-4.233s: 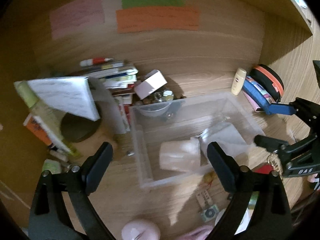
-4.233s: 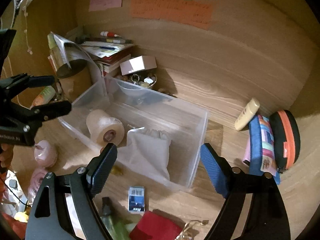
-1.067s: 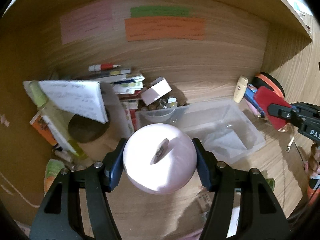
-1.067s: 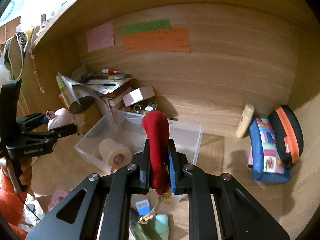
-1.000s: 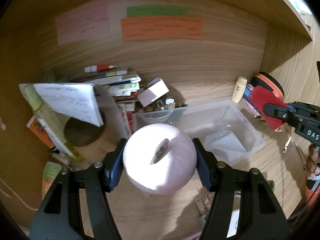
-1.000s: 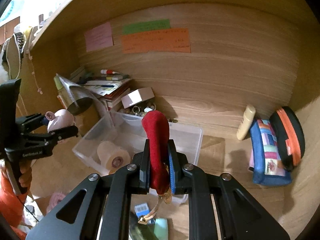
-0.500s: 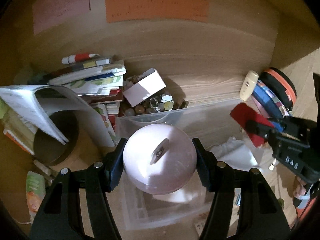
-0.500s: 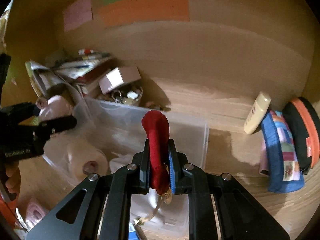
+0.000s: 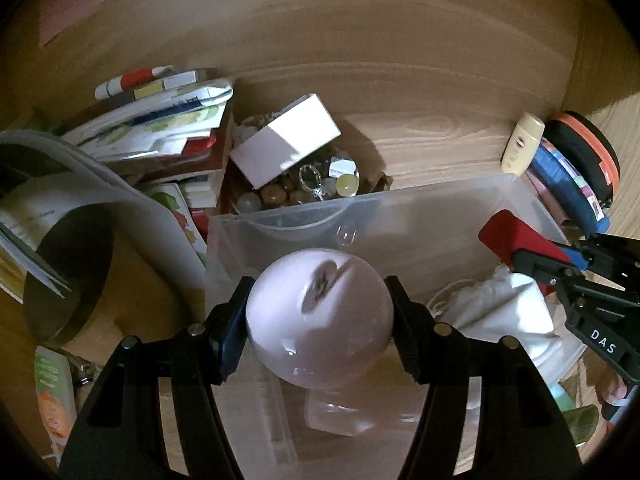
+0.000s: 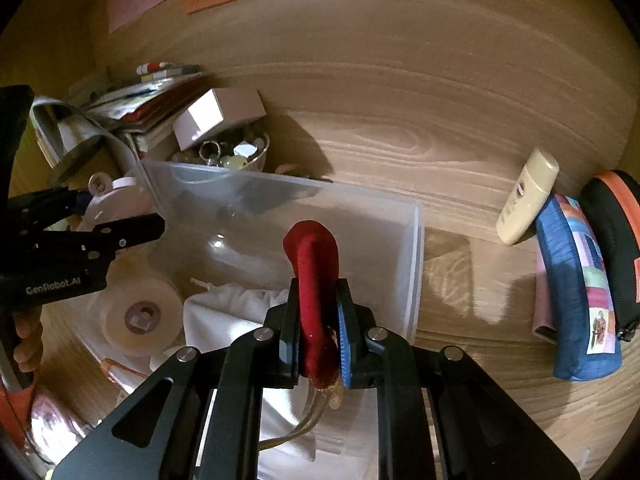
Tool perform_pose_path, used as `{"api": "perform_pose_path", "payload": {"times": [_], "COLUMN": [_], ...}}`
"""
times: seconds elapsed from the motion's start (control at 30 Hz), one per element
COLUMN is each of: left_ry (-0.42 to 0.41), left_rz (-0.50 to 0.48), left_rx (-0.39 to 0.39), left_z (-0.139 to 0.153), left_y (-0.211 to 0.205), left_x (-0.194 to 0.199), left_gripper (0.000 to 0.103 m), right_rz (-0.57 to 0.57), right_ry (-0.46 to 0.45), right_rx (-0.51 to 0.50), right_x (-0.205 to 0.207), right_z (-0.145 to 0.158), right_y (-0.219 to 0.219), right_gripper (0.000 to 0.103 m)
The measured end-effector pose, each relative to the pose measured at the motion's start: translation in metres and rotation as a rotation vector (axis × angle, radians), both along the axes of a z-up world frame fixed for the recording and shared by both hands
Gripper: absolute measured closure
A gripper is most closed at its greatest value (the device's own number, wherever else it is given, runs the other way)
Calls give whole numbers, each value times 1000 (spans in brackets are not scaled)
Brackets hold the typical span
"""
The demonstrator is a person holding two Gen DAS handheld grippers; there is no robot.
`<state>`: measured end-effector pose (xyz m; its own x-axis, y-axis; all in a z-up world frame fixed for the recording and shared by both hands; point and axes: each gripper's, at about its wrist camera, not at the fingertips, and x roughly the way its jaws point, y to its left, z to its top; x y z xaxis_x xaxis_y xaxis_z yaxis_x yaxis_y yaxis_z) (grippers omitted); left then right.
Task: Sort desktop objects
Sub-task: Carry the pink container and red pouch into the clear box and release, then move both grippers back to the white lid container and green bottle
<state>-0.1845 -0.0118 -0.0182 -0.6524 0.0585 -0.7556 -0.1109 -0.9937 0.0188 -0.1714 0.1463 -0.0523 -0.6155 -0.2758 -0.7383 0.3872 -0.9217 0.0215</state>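
My left gripper [image 9: 318, 320] is shut on a pale pink round object [image 9: 318, 316] and holds it over the left part of the clear plastic bin [image 9: 280, 210]. It also shows in the right wrist view [image 10: 116, 200]. My right gripper [image 10: 318, 320] is shut on a red pouch [image 10: 314, 272] with a gold cord hanging below, over the bin [image 10: 416, 240]. The red pouch also shows in the left wrist view [image 9: 516, 240]. Inside the bin lie a white tape roll [image 10: 140, 312] and a white drawstring bag [image 10: 236, 316].
Behind the bin stand a bowl of trinkets [image 9: 308, 184], a white box [image 9: 286, 144] and a book stack [image 9: 160, 128]. A dark round can [image 9: 68, 280] is at the left. A cream tube [image 10: 528, 196], a blue pouch [image 10: 576, 292] and a black-orange case [image 10: 616, 240] lie to the right.
Both grippers have moved forward and down over the bin, each still holding its object. The bin looks larger and closer in both views.
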Motion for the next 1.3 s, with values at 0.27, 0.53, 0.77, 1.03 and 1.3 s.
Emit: {"api": "perform_pose_path", "payload": {"times": [0.27, 0.53, 0.77, 1.03, 1.3], "left_ry": [-5, 2, 61, 137, 189], "left_rz": [-19, -15, -19, -1, -8], "left_rx": [-27, -27, -49, -56, -53], "left_z": [-4, -1, 13, 38, 63], "left_y": [3, 1, 9, 6, 2], "left_x": [1, 4, 15, 43, 87], "left_gripper": [40, 39, 30, 15, 13], "right_rz": [0, -7, 3, 6, 48], "right_ry": [13, 47, 136, 201, 248], "right_rx": [35, 50, 48, 75, 46], "right_x": [0, 6, 21, 42, 81], "right_z": [-5, 0, 19, 39, 59], "right_y": [-4, -5, -9, -14, -13], "right_gripper": [87, 62, 48, 33, 28]}}
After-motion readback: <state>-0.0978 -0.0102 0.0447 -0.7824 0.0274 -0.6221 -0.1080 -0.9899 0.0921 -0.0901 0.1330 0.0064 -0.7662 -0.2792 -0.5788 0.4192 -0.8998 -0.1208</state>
